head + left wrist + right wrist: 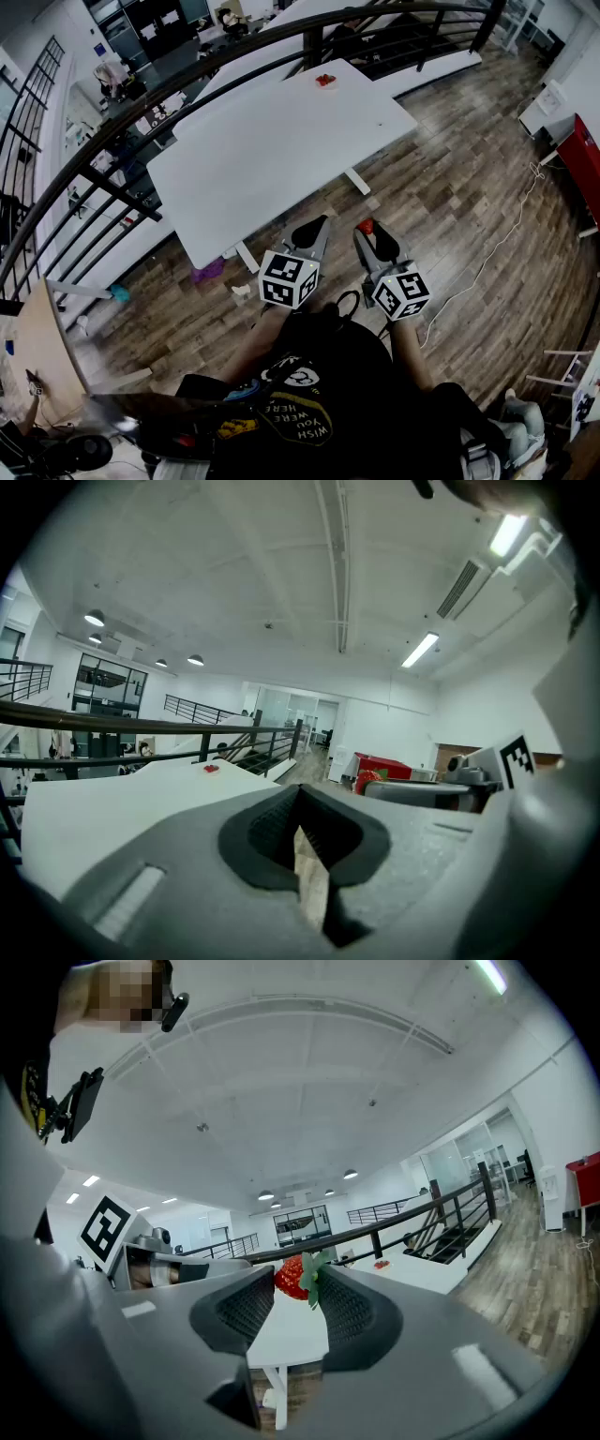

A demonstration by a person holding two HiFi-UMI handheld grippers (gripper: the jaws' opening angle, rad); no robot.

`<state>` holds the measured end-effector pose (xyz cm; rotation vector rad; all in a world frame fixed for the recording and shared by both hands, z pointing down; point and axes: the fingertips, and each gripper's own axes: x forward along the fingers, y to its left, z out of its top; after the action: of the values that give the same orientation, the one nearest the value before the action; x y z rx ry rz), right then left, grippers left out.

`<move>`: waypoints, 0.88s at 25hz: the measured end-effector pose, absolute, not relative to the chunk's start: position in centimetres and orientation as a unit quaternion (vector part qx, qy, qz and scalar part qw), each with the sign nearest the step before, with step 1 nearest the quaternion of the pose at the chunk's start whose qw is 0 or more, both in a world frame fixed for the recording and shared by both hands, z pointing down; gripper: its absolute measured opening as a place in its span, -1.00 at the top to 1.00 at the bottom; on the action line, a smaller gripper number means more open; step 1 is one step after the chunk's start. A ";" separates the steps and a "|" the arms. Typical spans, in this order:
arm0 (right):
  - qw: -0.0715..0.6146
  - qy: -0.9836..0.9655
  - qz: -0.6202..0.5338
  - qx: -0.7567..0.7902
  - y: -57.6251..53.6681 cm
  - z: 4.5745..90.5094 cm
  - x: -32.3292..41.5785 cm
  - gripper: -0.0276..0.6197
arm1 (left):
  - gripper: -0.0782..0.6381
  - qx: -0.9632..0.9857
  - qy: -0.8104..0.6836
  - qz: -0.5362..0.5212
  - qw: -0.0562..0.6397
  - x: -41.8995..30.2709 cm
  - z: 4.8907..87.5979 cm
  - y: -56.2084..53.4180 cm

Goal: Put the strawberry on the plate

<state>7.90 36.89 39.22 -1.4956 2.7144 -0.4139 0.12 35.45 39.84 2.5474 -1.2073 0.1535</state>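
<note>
Right tongs (pixel 297 1281) hold strawberry (pixel 290 1278); shirt (pixel 302 401) reads "WISH YOU WERE HERE".

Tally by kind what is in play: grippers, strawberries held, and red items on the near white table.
Grippers: 2 (left gripper, right gripper)
Strawberries held: 1 (strawberry, between the right gripper's fingers)
Red items on the white table: 1 (red item, too small to identify)
Total: 4

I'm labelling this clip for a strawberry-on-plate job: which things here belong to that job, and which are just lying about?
In the job: strawberry, held in the right gripper; white table; small red item on it, too small to identify.
Lying about: purple thing on the floor, white cable, red cabinet.
</note>
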 end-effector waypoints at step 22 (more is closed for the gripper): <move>0.020 0.868 -0.132 -0.479 34.8 38.7 5.9 0.44 | 0.77 0.898 -0.401 0.067 0.166 -0.7 40.4 34.1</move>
<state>5.90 34.84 38.73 -1.4852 2.6912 -0.4096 -0.66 34.13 40.42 2.5585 -1.1420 0.1918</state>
